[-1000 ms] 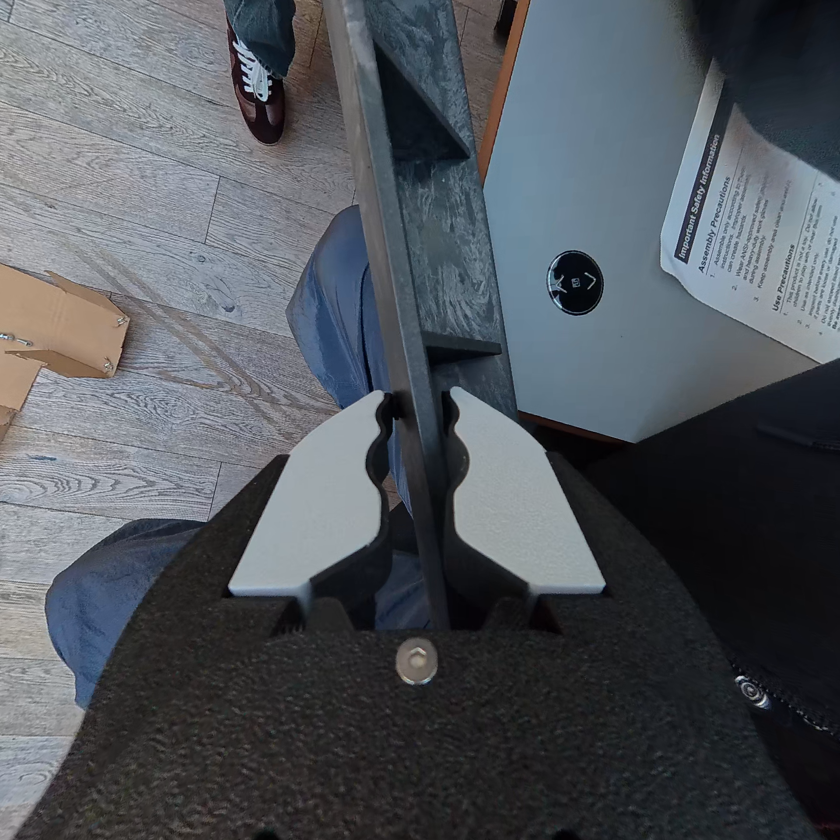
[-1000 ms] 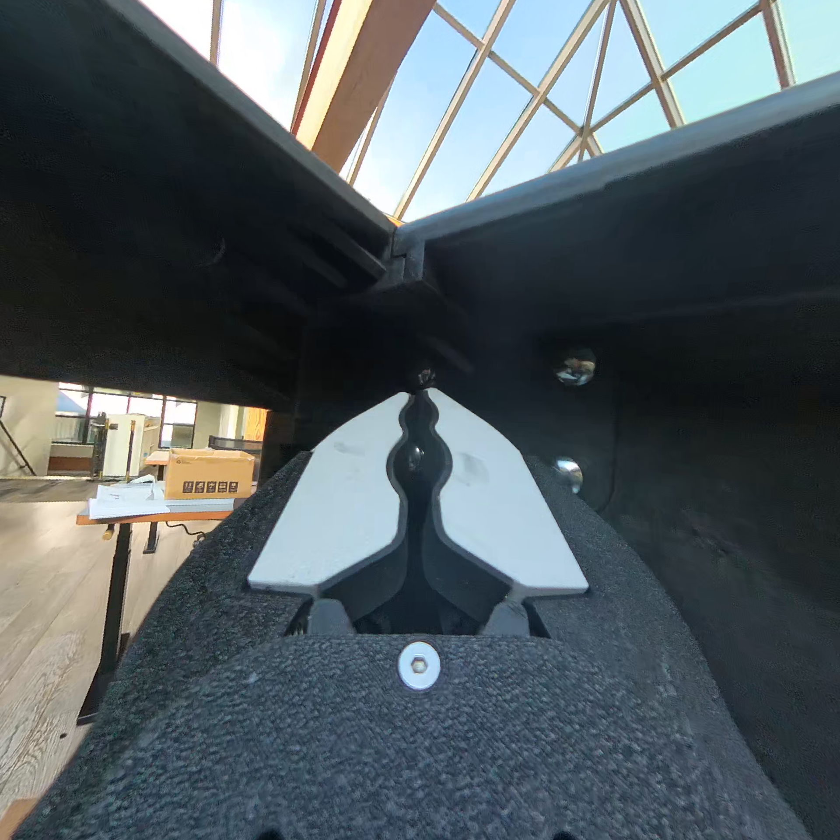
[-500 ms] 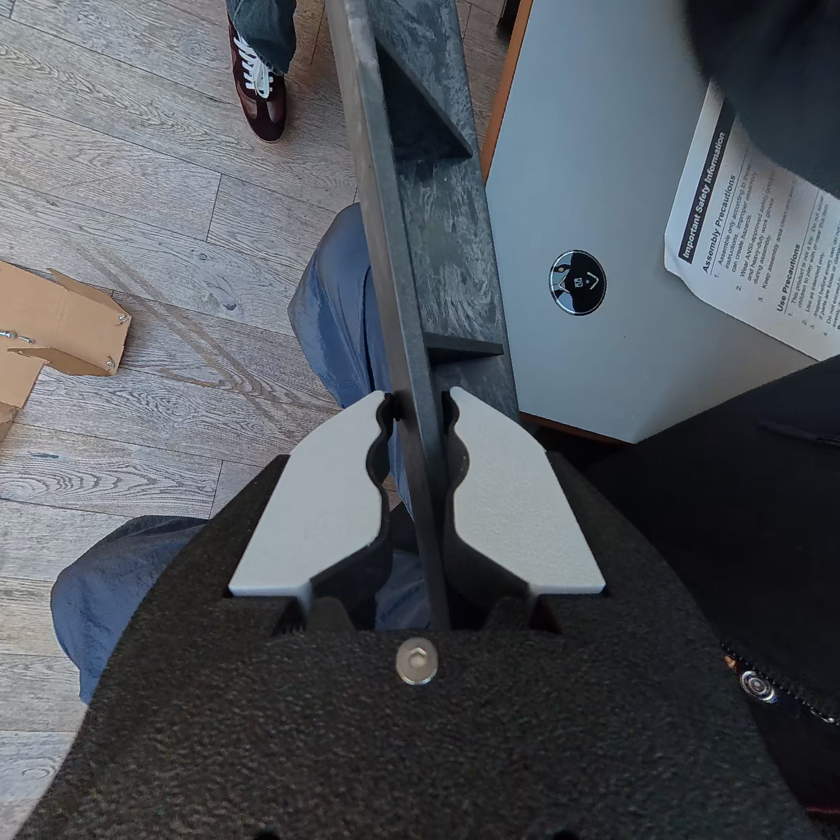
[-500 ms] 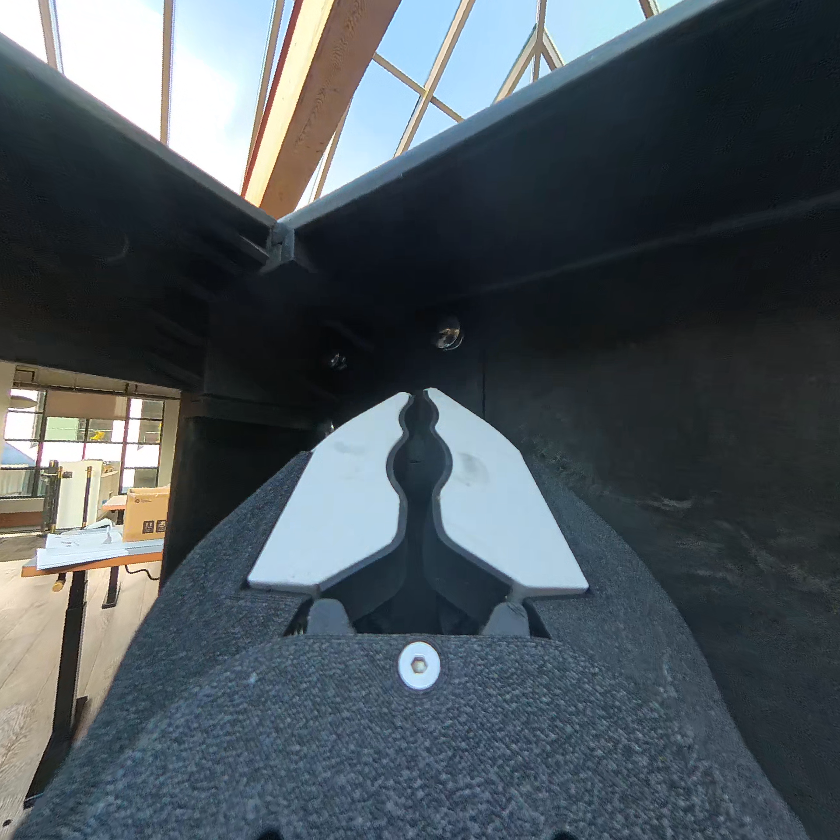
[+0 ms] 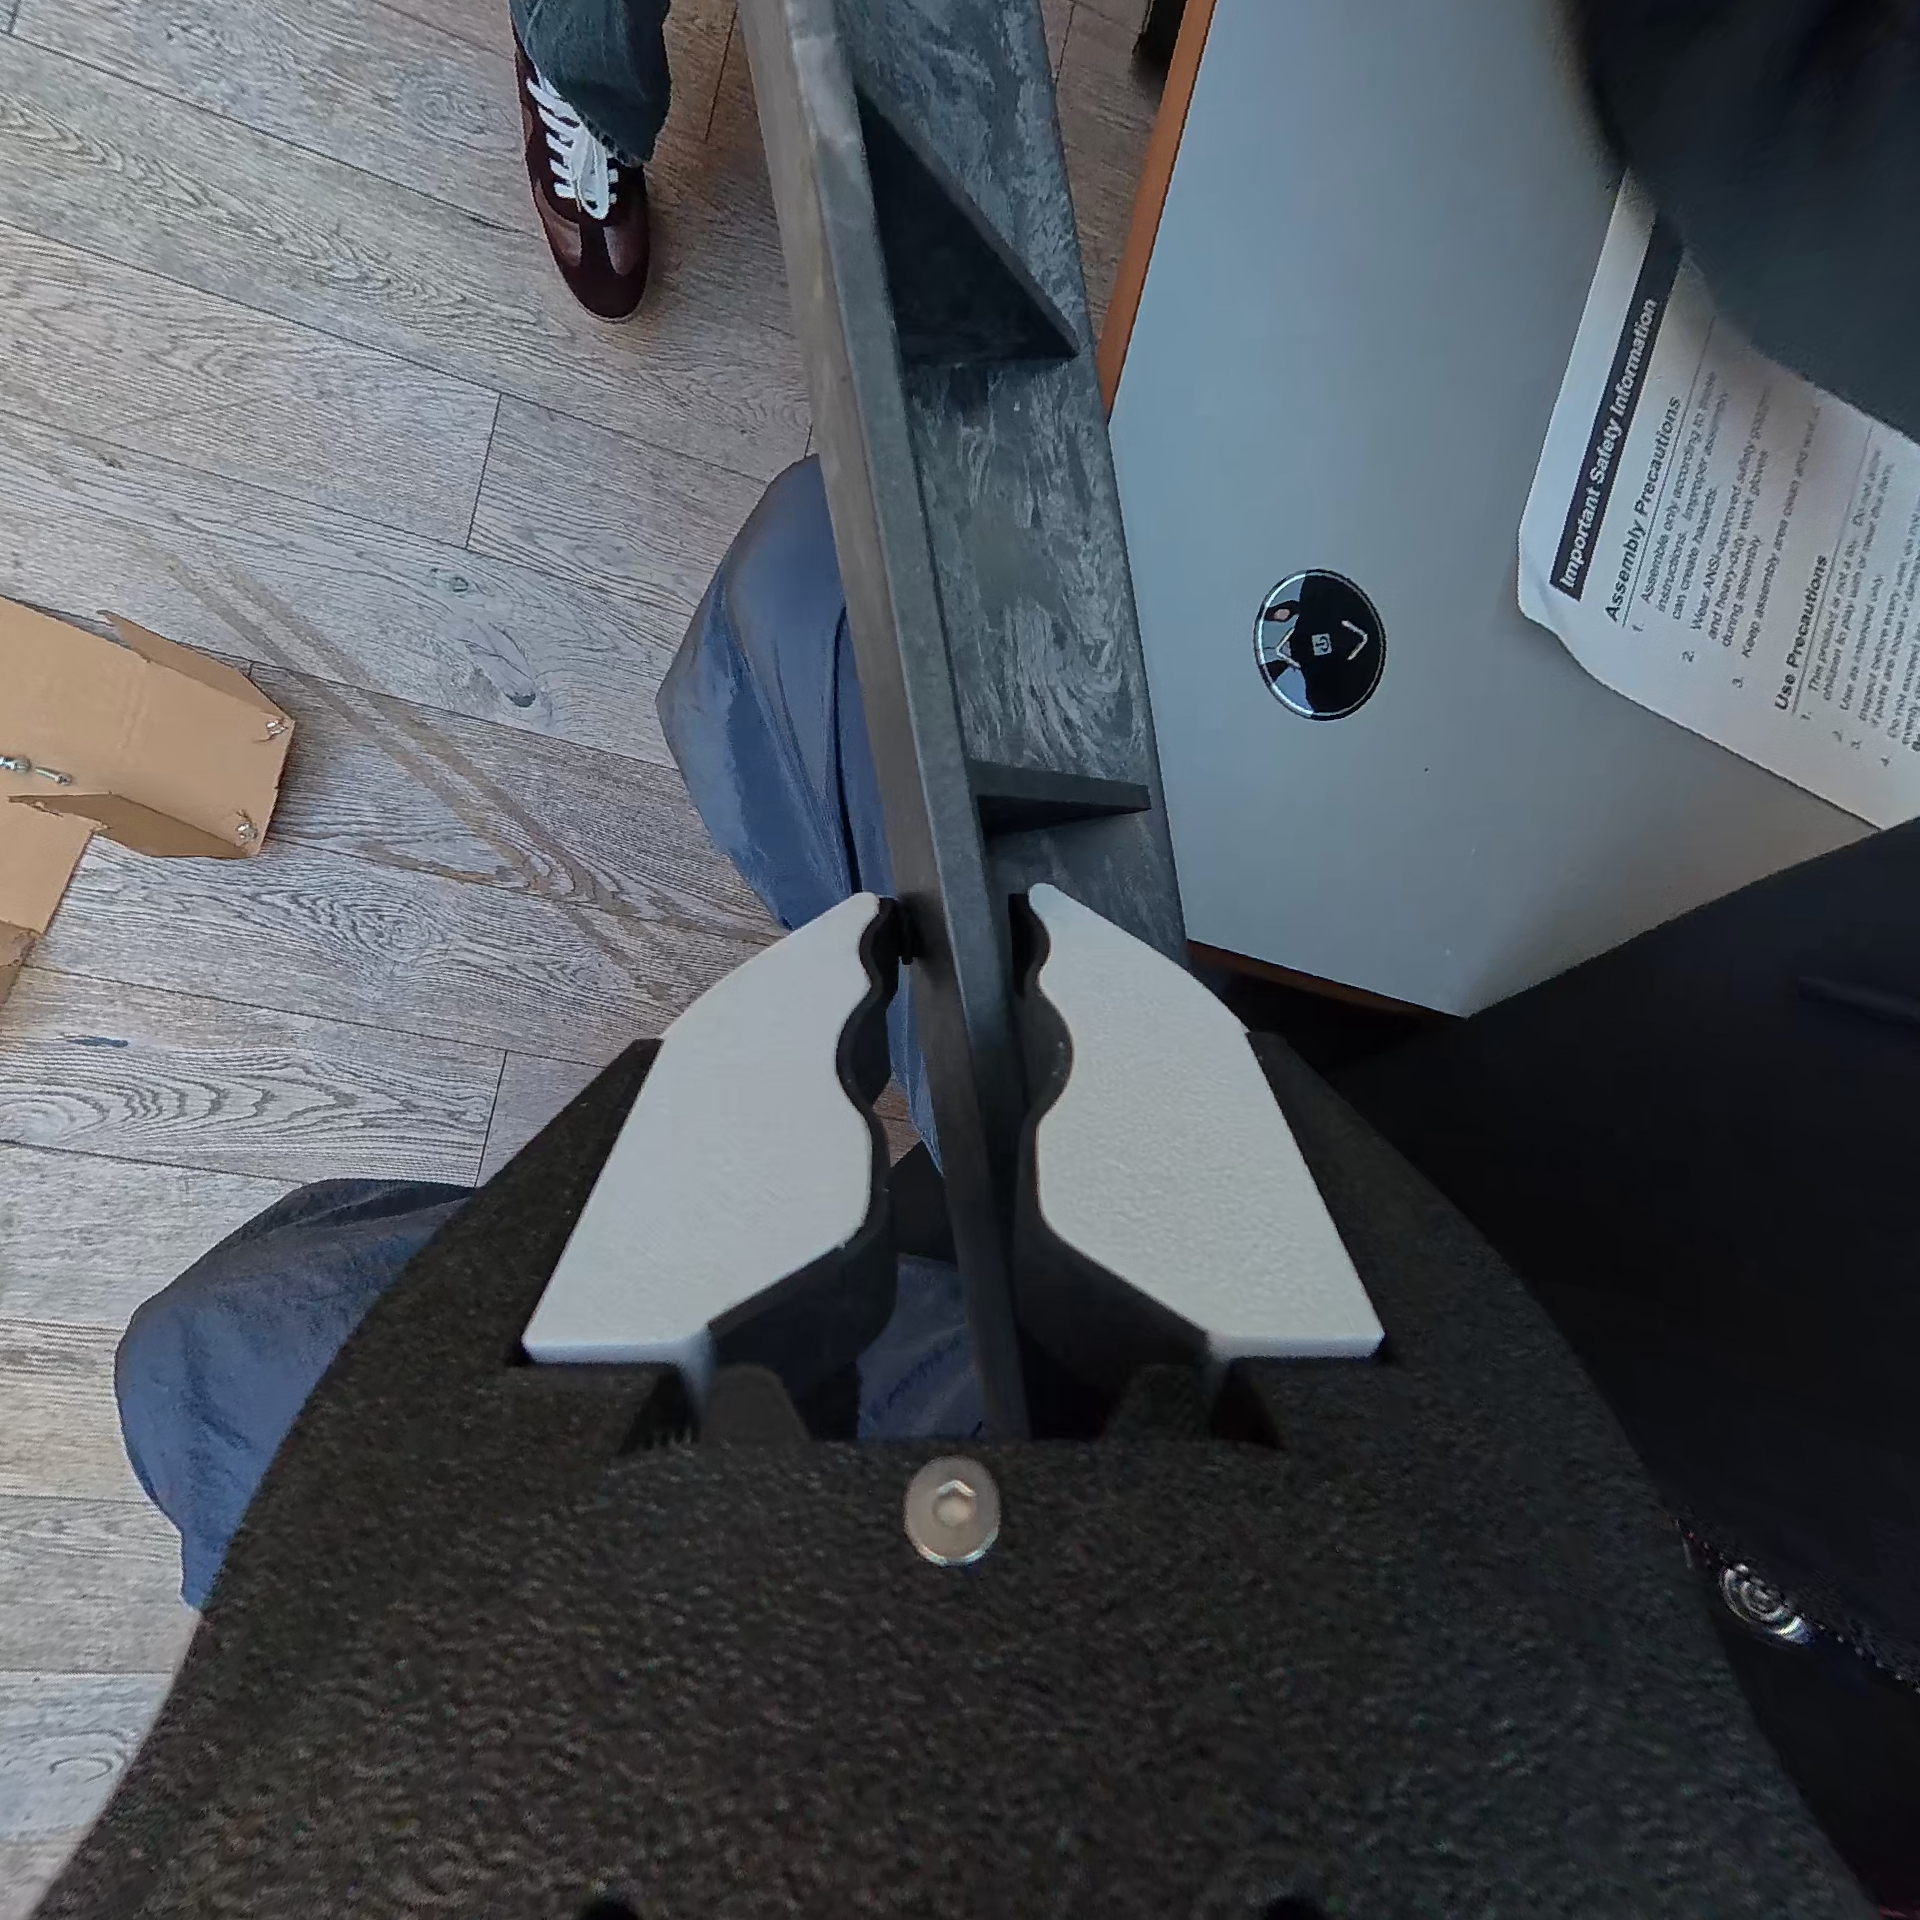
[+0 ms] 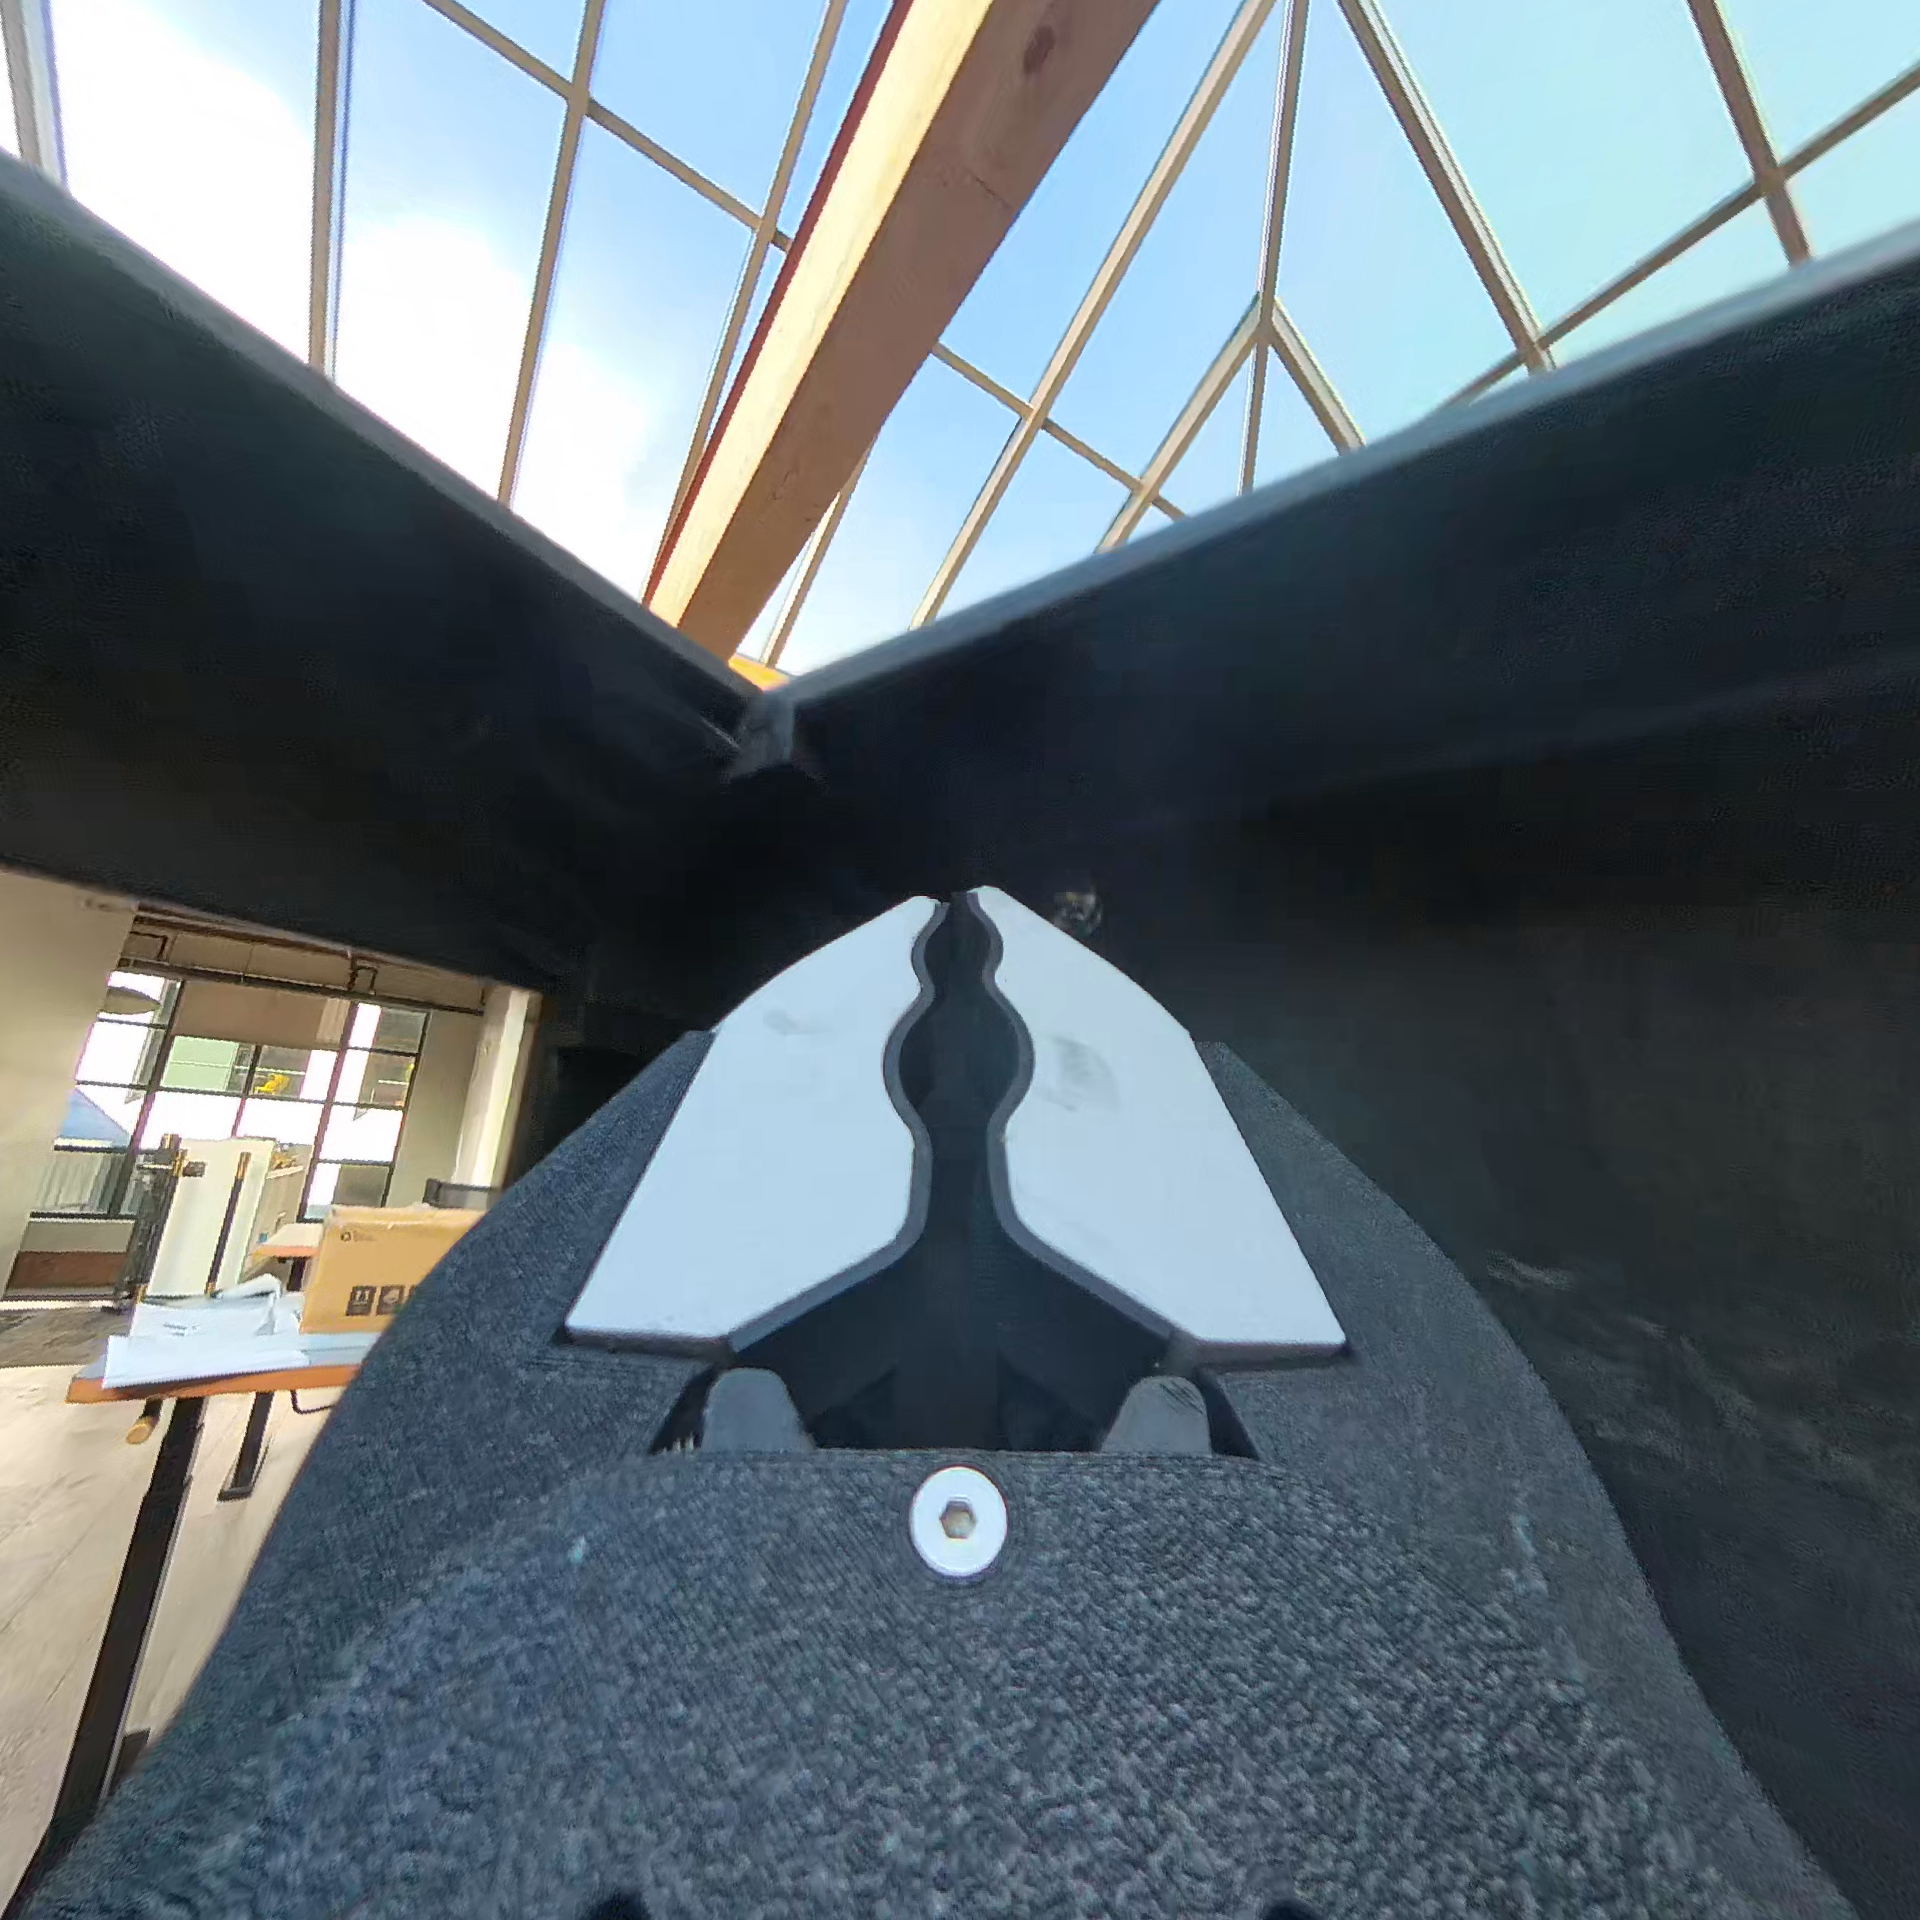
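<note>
The left hand-held gripper is pinching the thin edge of a big black panel, held out over the floor & someone's knee, next to the grey tabletop. The grip is narrow, so the panel could tip or slip out. The right hand-held gripper is closed w/ nothing in it, by a screw inside the black corner. The cardboard box far off is looking shut; can't tell what's in it.
</note>
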A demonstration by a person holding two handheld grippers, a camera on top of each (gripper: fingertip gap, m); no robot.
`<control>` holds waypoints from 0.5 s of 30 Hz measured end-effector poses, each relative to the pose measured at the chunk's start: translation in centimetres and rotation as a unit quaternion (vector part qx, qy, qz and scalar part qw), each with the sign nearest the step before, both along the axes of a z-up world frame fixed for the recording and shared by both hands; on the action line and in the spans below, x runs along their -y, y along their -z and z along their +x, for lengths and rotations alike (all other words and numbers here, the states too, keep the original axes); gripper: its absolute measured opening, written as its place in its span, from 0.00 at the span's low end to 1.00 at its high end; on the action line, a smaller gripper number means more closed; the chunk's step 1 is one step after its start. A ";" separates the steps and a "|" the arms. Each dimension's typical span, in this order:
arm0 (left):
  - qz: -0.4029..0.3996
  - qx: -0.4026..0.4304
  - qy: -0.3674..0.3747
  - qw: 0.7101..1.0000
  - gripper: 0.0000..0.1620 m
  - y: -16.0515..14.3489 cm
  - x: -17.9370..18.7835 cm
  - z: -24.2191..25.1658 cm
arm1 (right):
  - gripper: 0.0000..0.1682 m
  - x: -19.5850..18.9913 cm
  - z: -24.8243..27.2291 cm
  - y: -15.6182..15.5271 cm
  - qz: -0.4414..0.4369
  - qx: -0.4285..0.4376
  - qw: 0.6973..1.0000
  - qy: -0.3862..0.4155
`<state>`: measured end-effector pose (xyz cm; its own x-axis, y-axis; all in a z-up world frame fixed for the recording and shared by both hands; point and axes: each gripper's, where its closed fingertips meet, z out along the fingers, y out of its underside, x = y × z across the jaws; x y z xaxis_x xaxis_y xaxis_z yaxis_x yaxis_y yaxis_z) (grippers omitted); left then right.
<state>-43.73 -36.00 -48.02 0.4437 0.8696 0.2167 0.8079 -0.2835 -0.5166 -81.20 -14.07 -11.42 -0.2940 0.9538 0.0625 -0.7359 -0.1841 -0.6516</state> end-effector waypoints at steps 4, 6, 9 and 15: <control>0.005 0.000 0.004 1.000 0.13 0.0 -0.1 0.0 | 0.00 1.5 5.4 -3.1 -0.008 -0.044 0.999 -0.030; 0.010 0.002 0.007 1.000 0.14 0.0 -0.1 0.0 | 0.00 2.7 7.2 -3.7 0.004 -0.052 0.998 -0.026; 0.019 0.003 0.012 1.000 0.14 -0.1 -0.2 0.0 | 0.00 4.5 8.3 -3.9 0.027 -0.038 0.999 -0.026; 0.039 -0.005 0.014 0.999 0.15 -0.2 -0.3 0.0 | 0.00 5.3 11.6 -3.1 0.009 0.002 0.999 -0.032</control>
<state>-43.71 -35.71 -47.82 0.4701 0.8376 0.2782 0.7950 -0.2649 -0.5457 -69.61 -19.39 -8.29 -0.3543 0.9319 0.0778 -0.7206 -0.2191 -0.6579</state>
